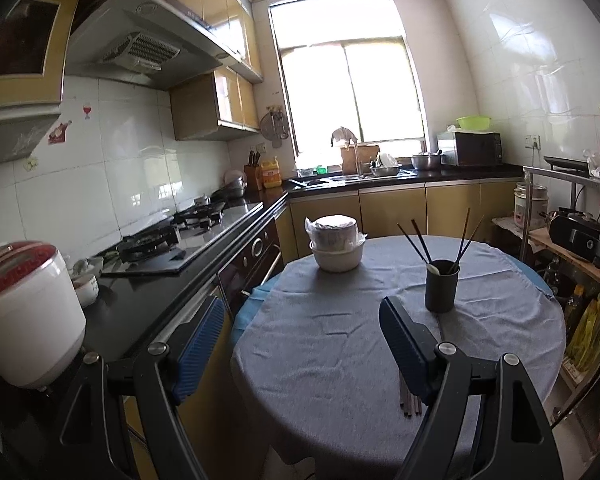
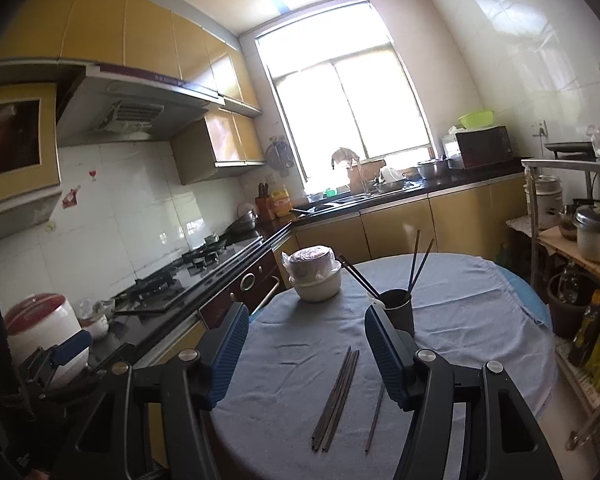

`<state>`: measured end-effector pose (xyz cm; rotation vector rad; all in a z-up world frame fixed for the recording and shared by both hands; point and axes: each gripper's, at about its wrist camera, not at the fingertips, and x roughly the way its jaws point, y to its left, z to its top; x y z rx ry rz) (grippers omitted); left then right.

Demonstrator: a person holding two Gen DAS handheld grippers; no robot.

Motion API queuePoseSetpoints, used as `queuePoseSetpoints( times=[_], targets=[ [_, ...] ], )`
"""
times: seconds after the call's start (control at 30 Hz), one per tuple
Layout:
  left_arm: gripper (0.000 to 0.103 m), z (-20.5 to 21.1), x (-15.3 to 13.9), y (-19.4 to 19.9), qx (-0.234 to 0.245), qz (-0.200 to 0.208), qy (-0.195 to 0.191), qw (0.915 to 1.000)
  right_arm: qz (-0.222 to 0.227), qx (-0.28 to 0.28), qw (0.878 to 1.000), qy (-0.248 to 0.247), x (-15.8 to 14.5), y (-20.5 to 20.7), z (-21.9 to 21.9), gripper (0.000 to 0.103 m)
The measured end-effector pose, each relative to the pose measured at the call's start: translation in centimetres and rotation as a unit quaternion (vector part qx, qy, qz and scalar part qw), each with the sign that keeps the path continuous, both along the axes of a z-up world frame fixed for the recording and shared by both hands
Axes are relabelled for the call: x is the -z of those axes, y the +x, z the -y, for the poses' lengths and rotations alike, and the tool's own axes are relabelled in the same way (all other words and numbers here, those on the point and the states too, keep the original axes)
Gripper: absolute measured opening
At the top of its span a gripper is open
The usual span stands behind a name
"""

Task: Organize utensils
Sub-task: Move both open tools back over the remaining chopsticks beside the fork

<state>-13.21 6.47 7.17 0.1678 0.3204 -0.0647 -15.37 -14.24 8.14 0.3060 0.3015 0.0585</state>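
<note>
Left wrist view: the left gripper hangs with its jaws wide apart and nothing between them. The dark cup holding upright chopsticks stands on the table just beyond its right finger; loose chopsticks peek from under that finger.

Right wrist view: the right gripper is likewise spread and holds nothing. The loose chopsticks lie on the cloth between and below its fingers, the cup behind the right finger.

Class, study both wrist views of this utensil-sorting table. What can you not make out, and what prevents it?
1. Loose chopsticks, left wrist view: mostly hidden behind the left gripper finger; count unclear.
2. Black cup, right wrist view: base covered by the right gripper finger.
3. White utensil in the cup: only its tip shows.
4. Stacked bowls: plastic wrap hides the contents.
</note>
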Motion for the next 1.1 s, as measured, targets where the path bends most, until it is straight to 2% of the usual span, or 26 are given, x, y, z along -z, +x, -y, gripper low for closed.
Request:
queuePoseSetpoints(
  times=[0.77, 0.9, 1.1],
  targets=[
    [0.081, -2.8, 2.6, 4.5, -0.018, -0.046, -0.019, 0.9986, -0.046, -0.025, 0.998, -0.020, 2.1, 4.7, -2.9, 0.064],
    [0.081, -3.0, 3.9, 6.1, -0.021, -0.067, -0.019, 0.9973, -0.067, -0.024, 0.997, -0.013, 3.3, 6.3, -2.4, 0.063],
    [0.081, -2.9, 7.4, 10.0, -0.014, -0.136, -0.024, 0.9903, -0.128, -0.001, 0.992, 0.000, 6.6, 9.9, 0.3, 0.063]
  ],
)
